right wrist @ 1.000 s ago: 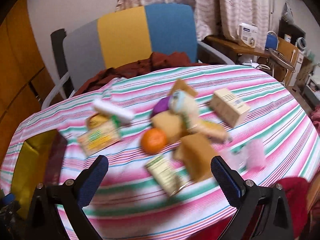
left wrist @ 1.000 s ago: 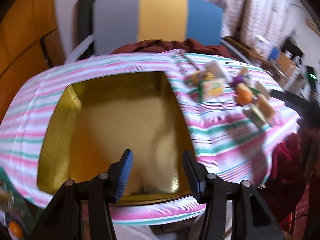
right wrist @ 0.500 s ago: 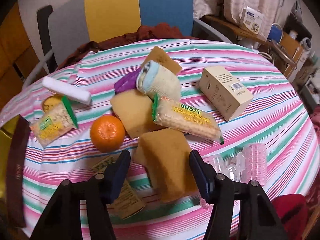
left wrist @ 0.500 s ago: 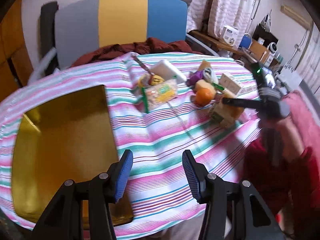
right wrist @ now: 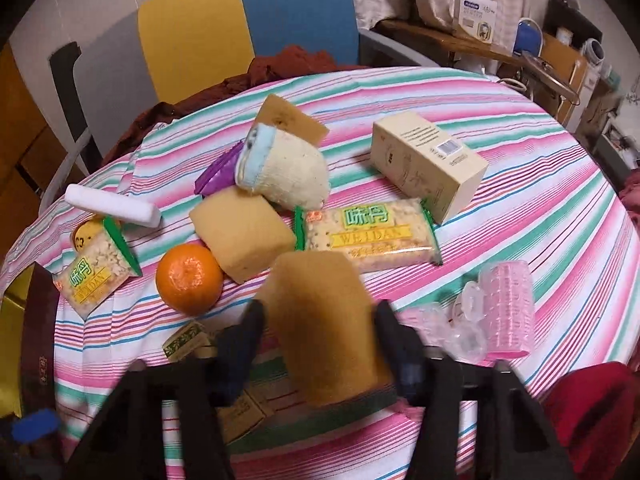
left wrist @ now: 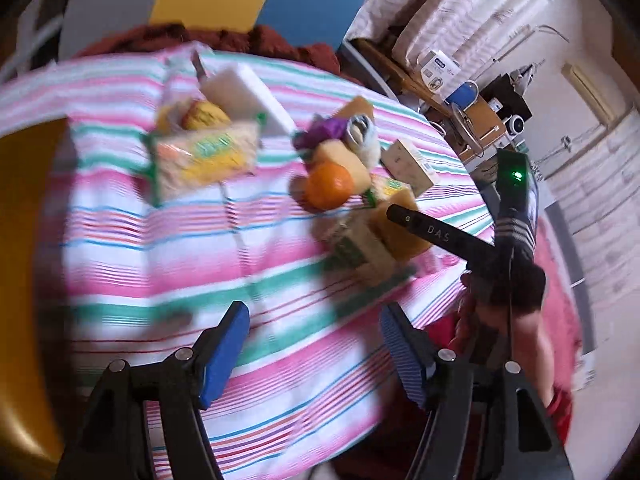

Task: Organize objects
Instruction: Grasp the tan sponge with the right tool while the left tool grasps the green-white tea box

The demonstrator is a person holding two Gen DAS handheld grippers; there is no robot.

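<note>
A heap of objects lies on the striped tablecloth. My right gripper is open with its fingers on either side of a tan sponge lying flat; whether the pads touch it I cannot tell. Around it are an orange, a second sponge, a Weidan snack pack, a cream box and a rolled sock. My left gripper is open and empty over bare cloth, short of the heap, where the orange shows. A gold tin lies at the left.
A second snack pack, a white block, pink hair rollers and a small green-printed box lie on the table. A grey, yellow and blue chair stands behind. Shelves with clutter are at the right.
My right gripper has moved forward and down so its fingers flank the tan sponge. My left gripper has swung right, away from the gold tin toward the heap.
</note>
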